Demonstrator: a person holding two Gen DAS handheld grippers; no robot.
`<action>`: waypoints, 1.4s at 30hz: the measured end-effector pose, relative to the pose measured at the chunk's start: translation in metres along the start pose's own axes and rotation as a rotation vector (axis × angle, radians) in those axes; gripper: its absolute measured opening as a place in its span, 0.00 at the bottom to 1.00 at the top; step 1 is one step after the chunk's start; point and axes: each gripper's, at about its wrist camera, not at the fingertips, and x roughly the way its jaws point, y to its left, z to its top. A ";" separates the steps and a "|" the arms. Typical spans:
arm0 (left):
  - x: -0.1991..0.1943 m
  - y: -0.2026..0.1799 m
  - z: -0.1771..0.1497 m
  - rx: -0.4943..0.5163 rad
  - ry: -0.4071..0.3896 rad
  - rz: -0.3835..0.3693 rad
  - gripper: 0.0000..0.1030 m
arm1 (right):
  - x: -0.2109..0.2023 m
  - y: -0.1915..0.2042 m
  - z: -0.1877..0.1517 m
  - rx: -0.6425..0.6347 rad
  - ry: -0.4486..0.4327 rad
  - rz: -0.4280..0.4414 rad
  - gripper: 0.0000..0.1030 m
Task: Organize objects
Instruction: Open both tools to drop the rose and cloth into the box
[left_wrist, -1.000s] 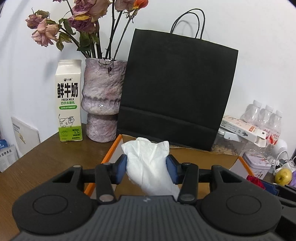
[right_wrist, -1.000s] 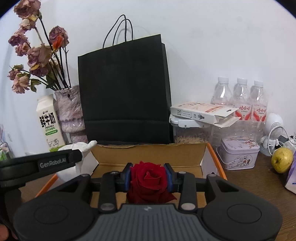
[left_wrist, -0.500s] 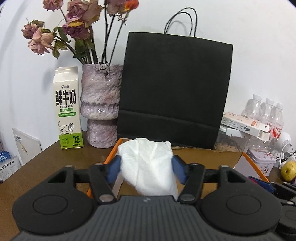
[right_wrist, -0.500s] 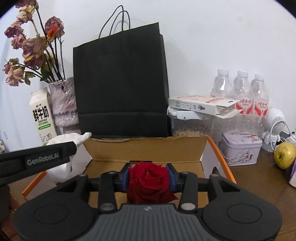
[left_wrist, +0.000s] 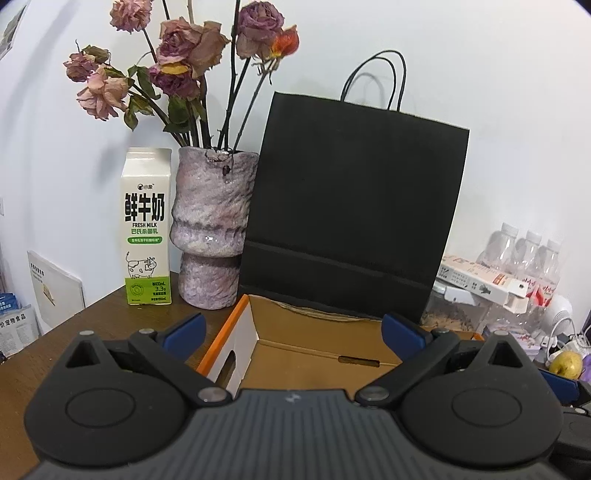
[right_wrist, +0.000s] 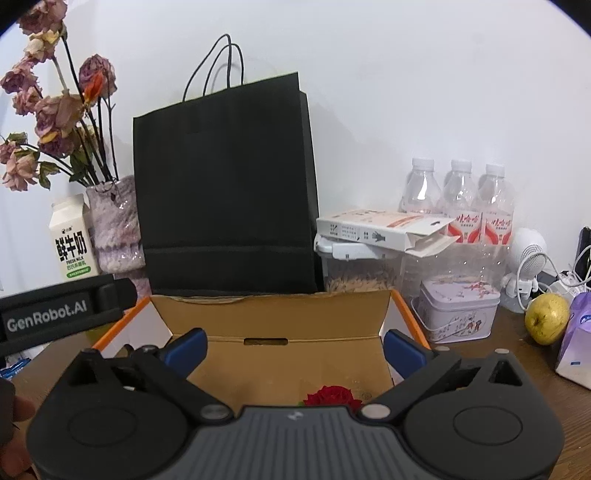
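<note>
An open cardboard box (left_wrist: 314, 332) (right_wrist: 273, 317) with orange-edged flaps sits on the brown table in front of both grippers. My left gripper (left_wrist: 293, 326) hovers over the box, its jaws opening wide with nothing between them; the white tissue is out of sight. My right gripper (right_wrist: 293, 341) also hangs above the box, jaws opening wide and empty. A red rose (right_wrist: 330, 397) lies low inside the box, partly hidden behind the right gripper's body. The left gripper's body (right_wrist: 55, 317) shows at the left edge of the right wrist view.
A black paper bag (left_wrist: 351, 206) (right_wrist: 229, 188) stands behind the box. Left of it are a vase of dried roses (left_wrist: 214, 229) and a milk carton (left_wrist: 147, 229). To the right: water bottles (right_wrist: 458, 195), a tin (right_wrist: 460, 310), a yellow-green apple (right_wrist: 546, 319), a tissue pack (right_wrist: 576, 347).
Both grippers have opened. The left one let go of the white tissue, which dropped out of sight. The right one released the red rose, which now lies down in the box.
</note>
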 end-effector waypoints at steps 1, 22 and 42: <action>-0.003 0.001 0.002 -0.005 -0.002 -0.003 1.00 | -0.002 0.001 0.001 -0.002 -0.003 -0.003 1.00; -0.107 0.011 0.022 0.004 -0.084 -0.076 1.00 | -0.096 0.012 0.016 -0.013 -0.095 0.035 1.00; -0.205 0.037 0.014 0.045 -0.101 -0.076 1.00 | -0.207 0.031 -0.009 -0.070 -0.151 0.055 1.00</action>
